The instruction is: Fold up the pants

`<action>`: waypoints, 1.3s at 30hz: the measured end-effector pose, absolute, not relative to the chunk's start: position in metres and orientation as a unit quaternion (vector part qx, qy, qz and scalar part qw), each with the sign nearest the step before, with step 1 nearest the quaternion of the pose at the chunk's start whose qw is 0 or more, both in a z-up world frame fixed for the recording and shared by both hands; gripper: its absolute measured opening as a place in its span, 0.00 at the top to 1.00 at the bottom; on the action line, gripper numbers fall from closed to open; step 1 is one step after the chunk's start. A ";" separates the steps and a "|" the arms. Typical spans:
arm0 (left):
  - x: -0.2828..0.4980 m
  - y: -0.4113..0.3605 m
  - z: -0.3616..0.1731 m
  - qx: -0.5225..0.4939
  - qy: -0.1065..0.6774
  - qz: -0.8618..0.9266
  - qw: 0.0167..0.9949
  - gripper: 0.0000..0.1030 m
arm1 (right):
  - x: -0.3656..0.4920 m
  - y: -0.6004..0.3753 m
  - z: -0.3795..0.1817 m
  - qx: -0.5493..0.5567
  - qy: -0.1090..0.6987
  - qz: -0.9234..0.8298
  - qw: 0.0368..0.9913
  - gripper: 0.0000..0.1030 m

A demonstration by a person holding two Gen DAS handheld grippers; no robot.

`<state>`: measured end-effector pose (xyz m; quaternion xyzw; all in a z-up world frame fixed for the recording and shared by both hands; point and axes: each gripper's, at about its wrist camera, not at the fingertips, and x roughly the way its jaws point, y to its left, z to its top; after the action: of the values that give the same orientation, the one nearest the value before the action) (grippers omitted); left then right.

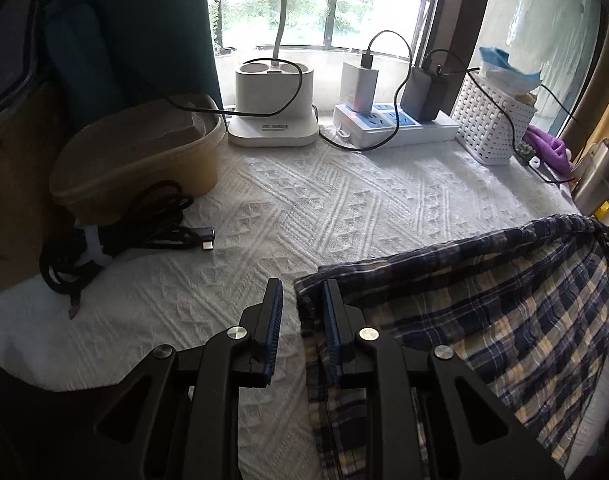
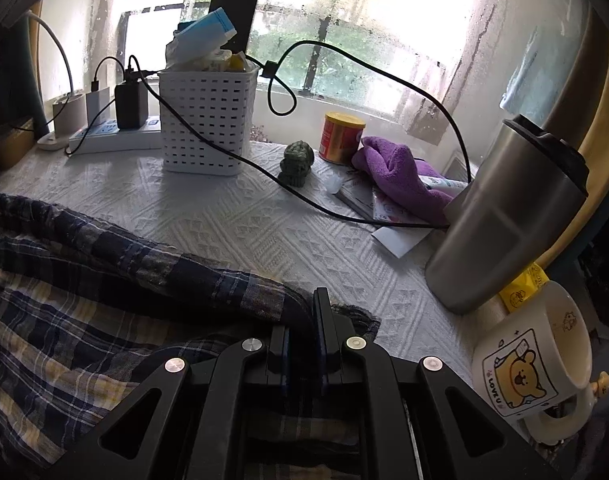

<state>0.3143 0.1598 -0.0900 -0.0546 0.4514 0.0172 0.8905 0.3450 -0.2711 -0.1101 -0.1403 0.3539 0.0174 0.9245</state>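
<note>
The plaid pants [image 1: 484,312] in navy, white and yellow lie on the white textured cloth, at the lower right of the left wrist view and the lower left of the right wrist view [image 2: 84,304]. My left gripper [image 1: 302,292] is open, its jaws straddling the left edge of the pants near a corner, with the right finger over the fabric. My right gripper [image 2: 304,312] is shut on the right edge of the pants, where the fabric bunches between its jaws.
A tan container [image 1: 144,152], black cables [image 1: 116,236], a white charging base [image 1: 272,108] and a power strip [image 1: 392,124] stand at the back. A white basket [image 2: 206,116], steel tumbler [image 2: 512,216], bear mug [image 2: 540,364], purple cloth [image 2: 400,176] and a black cord [image 2: 344,208] crowd the right.
</note>
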 end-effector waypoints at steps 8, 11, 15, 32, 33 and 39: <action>0.314 0.148 -0.094 -0.048 0.458 -0.011 0.888 0.80 | 0.346 -0.282 -0.106 -0.160 0.362 -0.009 0.918 0.90; 0.319 0.142 -0.097 -0.044 0.462 -0.022 0.885 0.80 | 0.349 -0.277 -0.111 -0.170 0.372 -0.003 0.913 0.90; 0.327 0.138 -0.106 -0.036 0.468 -0.026 0.883 0.80 | 0.355 -0.271 -0.117 -0.171 0.380 0.007 0.909 0.90; 0.272 0.152 -0.069 -0.068 0.441 0.008 0.895 0.80 | 0.315 -0.274 -0.080 -0.135 0.343 0.024 0.930 0.17; 0.265 0.150 -0.067 -0.070 0.440 0.007 0.895 0.80 | 0.311 -0.273 -0.076 -0.133 0.338 0.024 0.931 0.08; 0.213 0.139 -0.063 -0.089 0.441 -0.001 0.893 0.80 | 0.284 -0.271 -0.062 -0.130 0.317 0.022 0.939 0.06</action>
<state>0.2131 0.1387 -0.0632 -0.0891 0.4415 -0.0006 0.8928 0.2843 -0.2708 -0.0619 -0.1295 0.3172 0.0218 0.9392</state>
